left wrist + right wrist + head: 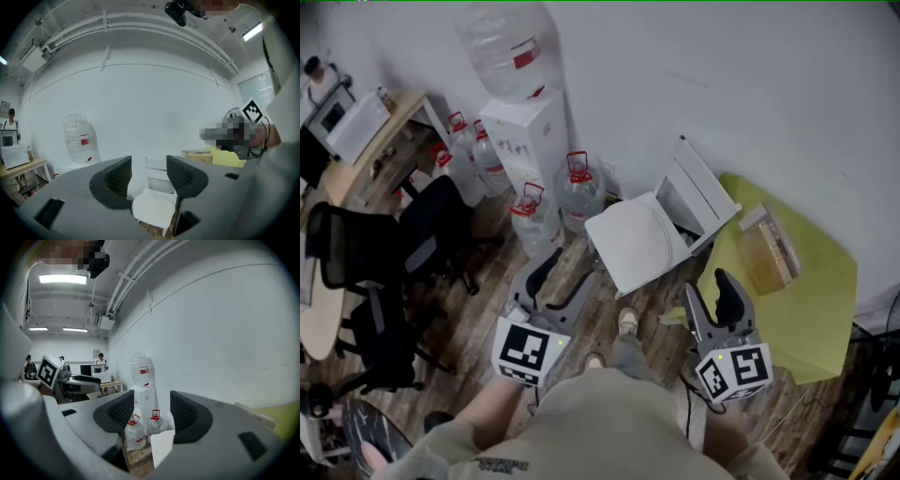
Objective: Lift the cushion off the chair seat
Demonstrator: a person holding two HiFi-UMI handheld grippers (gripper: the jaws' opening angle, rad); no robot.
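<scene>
The cushion (636, 242) rests on the chair (701, 192); left gripper (565, 277), right gripper (710, 292) gape empty.

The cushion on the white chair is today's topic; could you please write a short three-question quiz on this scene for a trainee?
1. True or false: the cushion lies on the seat of the white chair, and neither gripper touches it.
2. What stands just left of the chair in the head view? A. water jugs B. a ladder C. a bicycle
3. Fill in: the left gripper and the right gripper both have their jaws ____.
Key: 1 true; 2 A; 3 open.
</scene>
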